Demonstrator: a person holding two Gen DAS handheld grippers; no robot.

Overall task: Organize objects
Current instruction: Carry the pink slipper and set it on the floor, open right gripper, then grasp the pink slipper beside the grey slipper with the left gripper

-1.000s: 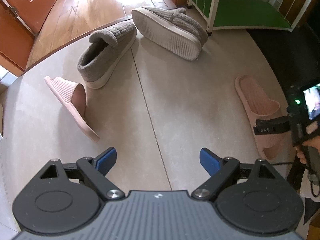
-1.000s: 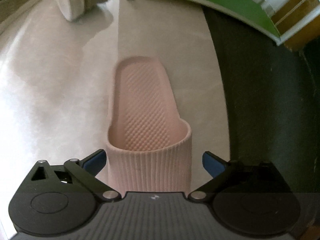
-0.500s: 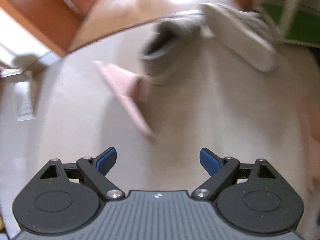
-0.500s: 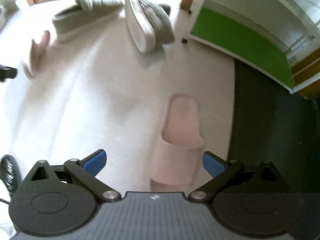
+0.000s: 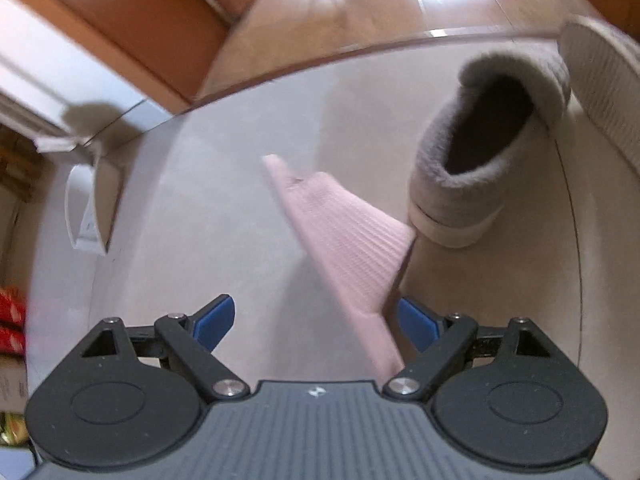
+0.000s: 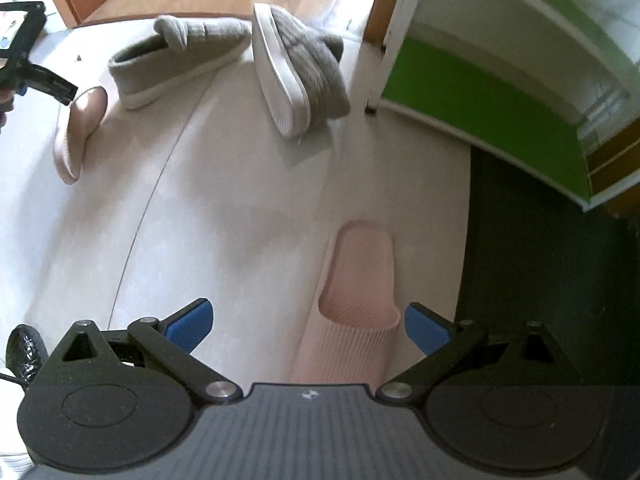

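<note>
Altogether we count four slippers on the floor (image 6: 248, 200).
Two pink slippers (image 6: 356, 296), two grey slippers (image 6: 180, 60); left claw (image 5: 316, 320) and right claw (image 6: 308, 324) both spread apart.

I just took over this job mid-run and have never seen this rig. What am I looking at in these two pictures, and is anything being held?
Each picture comes from a camera on a hand-held two-finger gripper, looking along its blue-tipped fingers. The left gripper is open over a pink slipper lying on its side, beside a grey slipper. The right gripper is open over the other pink slipper, which sits flat. Its view also shows the second grey slipper tipped on its side and a white and green rack. Nothing is held.
</note>
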